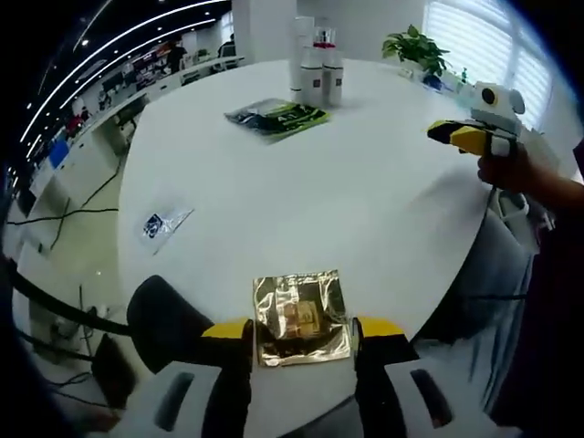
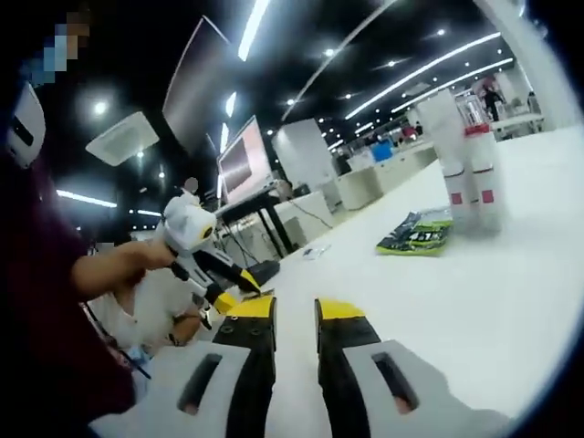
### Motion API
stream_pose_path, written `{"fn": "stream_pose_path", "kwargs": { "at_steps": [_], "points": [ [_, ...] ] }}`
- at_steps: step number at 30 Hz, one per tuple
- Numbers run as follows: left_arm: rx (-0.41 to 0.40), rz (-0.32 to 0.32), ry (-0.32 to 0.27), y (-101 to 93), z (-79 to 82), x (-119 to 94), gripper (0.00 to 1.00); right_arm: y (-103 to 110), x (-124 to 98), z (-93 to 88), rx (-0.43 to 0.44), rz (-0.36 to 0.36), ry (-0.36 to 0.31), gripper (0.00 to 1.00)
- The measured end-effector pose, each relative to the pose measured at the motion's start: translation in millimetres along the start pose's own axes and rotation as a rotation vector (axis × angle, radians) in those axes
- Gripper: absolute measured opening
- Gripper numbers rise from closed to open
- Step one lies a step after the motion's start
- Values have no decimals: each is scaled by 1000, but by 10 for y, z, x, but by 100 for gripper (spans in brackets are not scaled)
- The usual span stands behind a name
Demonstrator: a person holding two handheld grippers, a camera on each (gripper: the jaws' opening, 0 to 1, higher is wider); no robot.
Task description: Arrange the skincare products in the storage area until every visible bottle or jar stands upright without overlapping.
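Note:
Several white bottles with red bands (image 1: 315, 73) stand upright together at the far side of the white round table (image 1: 365, 210); in the right gripper view these bottles (image 2: 470, 173) rise at the right. A gold foil sachet (image 1: 301, 317) lies flat near the table's near edge. My left gripper (image 1: 303, 330) is open, one jaw on each side of the sachet, apart from it. A hand holds my right gripper (image 1: 467, 137) above the table's right edge. In its own view the right gripper (image 2: 296, 310) shows a narrow gap with nothing in it. The left gripper (image 2: 219, 278) appears there at the left.
A green and black packet (image 1: 278, 117) lies flat in front of the bottles, and the same packet (image 2: 415, 234) lies left of them in the right gripper view. A small clear sachet (image 1: 164, 222) lies at the table's left edge. A black chair (image 1: 169, 319) stands below the near edge, a potted plant (image 1: 415, 46) beyond.

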State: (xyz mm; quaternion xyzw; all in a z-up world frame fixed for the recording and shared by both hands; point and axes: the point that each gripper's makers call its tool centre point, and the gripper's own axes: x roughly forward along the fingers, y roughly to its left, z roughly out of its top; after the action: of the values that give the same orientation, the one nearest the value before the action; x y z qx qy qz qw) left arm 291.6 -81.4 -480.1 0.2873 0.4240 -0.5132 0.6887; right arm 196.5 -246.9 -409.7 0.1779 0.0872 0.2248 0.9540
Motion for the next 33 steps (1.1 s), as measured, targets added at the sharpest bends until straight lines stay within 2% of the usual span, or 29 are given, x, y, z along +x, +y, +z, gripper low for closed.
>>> {"fn": "stream_pose_path", "kwargs": {
  "at_steps": [3,5,7,9,12,15,18,25,28,33],
  "points": [
    [9,4,29,-10,-11,-5,42,-52,-25,-57,3,-19,-8,15],
    [19,0,35,-30,-9,-2,42,-30,-29,-22,-51,-19,-18,14],
    [29,-3,37,-42,3,3,42,-42,-20,-32,-63,-21,-13,13],
    [32,-5,41,-48,25,15,43,-57,-3,-112,-74,-29,23,12],
    [55,-12,48,-64,37,23,43,-13,-8,-115,-92,-15,21,10],
    [68,-24,47,-89,48,36,46,-4,3,-170,-119,-13,50,10],
    [91,-33,60,-100,36,30,47,-1,-1,-172,-122,-9,51,9],
    [85,-32,57,-100,33,32,47,-63,-17,-192,-126,-26,59,8],
    [80,-29,58,-97,37,33,41,-74,-23,-202,-129,-28,63,7],
    [86,-27,69,-109,29,35,41,-89,-27,-214,-136,-34,70,6]
  ]
}}
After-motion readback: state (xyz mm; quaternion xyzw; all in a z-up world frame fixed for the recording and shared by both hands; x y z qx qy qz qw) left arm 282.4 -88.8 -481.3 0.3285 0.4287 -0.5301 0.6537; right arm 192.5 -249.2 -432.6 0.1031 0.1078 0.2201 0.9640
